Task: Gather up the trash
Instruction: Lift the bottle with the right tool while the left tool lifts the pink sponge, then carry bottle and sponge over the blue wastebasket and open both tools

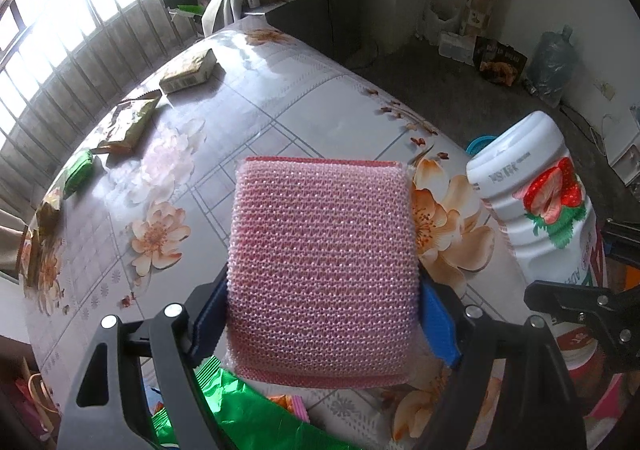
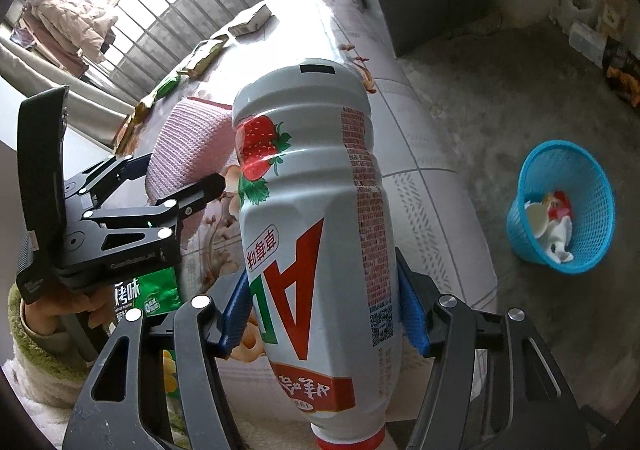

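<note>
- The left gripper (image 1: 322, 290) clamps a pink sponge (image 1: 320, 270) by its sides, above the flowered table (image 1: 280, 90).
- The right gripper (image 2: 320, 314) squeezes a white strawberry bottle (image 2: 312, 210), cap end toward the camera, base pointing away.
- The blue basket (image 2: 560, 210) stands on the floor, well apart from the table.
- Risk: the smooth bottle could slide between the pads.
- Wrappers (image 1: 128, 126) are left on the table.

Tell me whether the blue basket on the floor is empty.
Not empty. The blue basket stands upright on the floor beside the table, with white crumpled trash and a red scrap inside.
</note>
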`<state>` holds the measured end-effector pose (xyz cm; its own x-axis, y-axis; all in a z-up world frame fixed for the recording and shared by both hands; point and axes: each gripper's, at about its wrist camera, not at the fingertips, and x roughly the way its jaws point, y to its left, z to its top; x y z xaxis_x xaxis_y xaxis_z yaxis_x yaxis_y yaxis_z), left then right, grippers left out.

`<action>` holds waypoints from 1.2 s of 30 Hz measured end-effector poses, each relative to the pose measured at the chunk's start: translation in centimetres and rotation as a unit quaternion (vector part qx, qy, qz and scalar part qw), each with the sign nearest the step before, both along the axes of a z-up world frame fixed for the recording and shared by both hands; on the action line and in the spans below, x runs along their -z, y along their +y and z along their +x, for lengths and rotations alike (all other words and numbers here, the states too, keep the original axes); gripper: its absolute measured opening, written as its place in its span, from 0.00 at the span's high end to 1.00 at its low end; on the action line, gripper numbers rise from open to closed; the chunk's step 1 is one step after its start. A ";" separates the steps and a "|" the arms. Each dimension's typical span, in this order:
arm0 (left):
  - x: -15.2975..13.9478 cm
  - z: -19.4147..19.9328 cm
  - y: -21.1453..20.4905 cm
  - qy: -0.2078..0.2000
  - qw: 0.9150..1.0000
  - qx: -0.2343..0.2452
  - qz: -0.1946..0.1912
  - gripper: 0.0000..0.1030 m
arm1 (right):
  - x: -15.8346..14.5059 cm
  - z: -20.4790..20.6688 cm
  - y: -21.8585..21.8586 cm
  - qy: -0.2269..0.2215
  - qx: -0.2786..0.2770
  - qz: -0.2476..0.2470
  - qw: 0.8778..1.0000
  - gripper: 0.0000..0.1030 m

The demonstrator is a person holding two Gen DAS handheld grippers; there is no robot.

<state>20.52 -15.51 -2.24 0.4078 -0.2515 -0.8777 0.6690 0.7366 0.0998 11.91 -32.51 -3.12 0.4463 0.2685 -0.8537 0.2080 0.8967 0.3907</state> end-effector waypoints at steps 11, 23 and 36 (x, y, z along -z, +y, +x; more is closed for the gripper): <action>-0.5 -0.6 0.5 -0.013 1.000 -0.002 0.002 0.23 | 0.1 0.1 0.0 -0.001 0.001 0.004 1.000 0.43; -0.5 -0.6 0.8 -0.030 0.999 -0.004 0.013 0.23 | 0.5 0.3 0.3 0.003 0.004 0.008 1.000 0.43; -1.9 -1.4 -0.1 -0.053 0.998 0.011 0.013 0.23 | -0.1 -0.6 -1.0 -0.015 0.021 0.019 0.999 0.43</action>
